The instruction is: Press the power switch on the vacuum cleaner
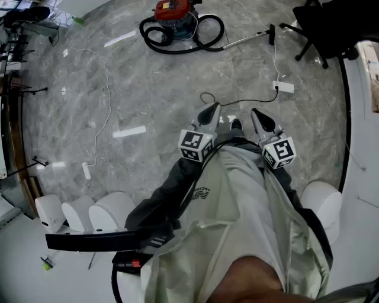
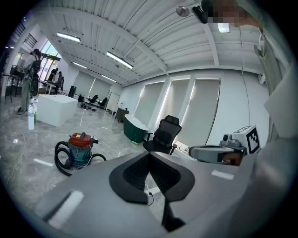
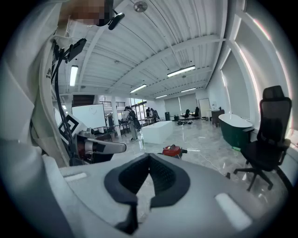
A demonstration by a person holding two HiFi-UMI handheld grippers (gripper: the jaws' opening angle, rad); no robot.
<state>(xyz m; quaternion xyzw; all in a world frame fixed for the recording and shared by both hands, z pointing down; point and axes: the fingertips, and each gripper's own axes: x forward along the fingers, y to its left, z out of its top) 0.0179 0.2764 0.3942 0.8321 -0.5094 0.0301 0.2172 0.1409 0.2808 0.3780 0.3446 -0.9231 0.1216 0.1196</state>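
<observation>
The fingers of the left gripper were drawn together at their tips with nothing between them. Those of the right gripper were the same, closed and empty. Both were carried side by side close against the person's body, pointing out towards the vacuum cleaner. It stood on the marble floor, well apart from them. Its black hose lay coiled around it, and its wand reached away from it towards an office chair. A white power strip lay between the vacuum cleaner and the person. From where I stood the job looked barely begun. Neither gripper was anywhere near the machine, and its switch was too far off to pick out. The whole approach and the press were left to do.
</observation>
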